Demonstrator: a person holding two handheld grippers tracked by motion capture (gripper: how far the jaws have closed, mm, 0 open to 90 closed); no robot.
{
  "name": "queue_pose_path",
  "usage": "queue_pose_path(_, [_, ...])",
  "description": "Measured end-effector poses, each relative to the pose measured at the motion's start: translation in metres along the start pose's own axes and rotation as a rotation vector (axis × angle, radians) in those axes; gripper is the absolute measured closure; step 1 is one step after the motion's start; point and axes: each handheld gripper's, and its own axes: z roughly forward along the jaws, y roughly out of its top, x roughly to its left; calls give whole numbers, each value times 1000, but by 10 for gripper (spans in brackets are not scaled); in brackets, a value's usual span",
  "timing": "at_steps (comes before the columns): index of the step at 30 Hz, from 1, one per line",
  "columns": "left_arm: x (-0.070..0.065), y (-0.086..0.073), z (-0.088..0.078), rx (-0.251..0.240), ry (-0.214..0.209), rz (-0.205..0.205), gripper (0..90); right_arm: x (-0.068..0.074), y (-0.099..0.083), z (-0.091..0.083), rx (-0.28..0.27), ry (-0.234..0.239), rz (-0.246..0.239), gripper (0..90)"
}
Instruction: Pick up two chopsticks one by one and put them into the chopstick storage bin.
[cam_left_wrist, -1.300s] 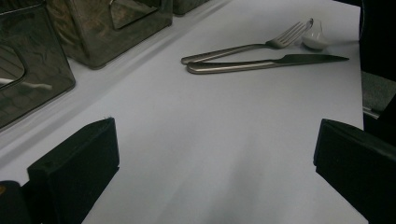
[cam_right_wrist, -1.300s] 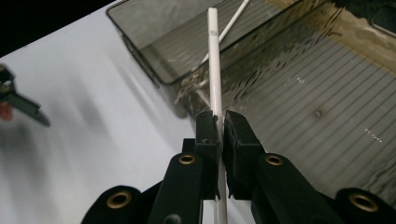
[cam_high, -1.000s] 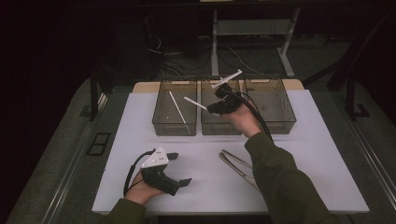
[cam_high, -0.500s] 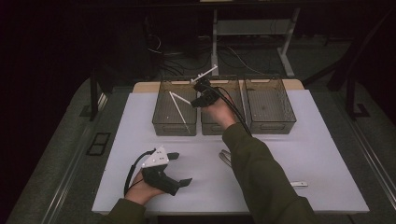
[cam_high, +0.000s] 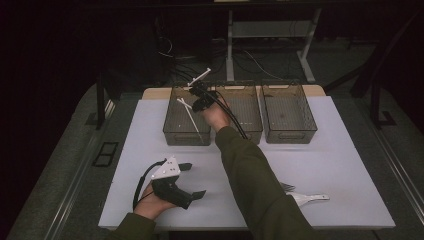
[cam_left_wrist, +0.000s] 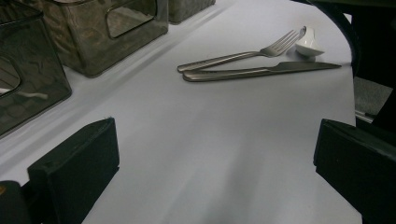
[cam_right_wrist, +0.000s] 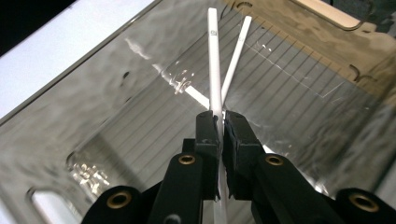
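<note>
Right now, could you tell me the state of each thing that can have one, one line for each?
Left gripper: open, resting low on the white mat, holding nothing.
Right gripper: shut on a white stick, above the left bin.
Left bin: already holds another white stick.
Right bin: looks empty.
Fork and knife: lying flat on the mat, side by side.

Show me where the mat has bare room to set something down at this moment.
Bare: the white mat left of the left bin, and the strip between the right bin and the fork, knife and white spoon. Crowded: the near left around the left claw, and the sleeve's diagonal.
</note>
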Motion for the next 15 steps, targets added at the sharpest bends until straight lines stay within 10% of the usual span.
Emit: queue_pose_path(15, [2,1,-1,0,-6,8,0,13,10,18,0,-18,-10,709])
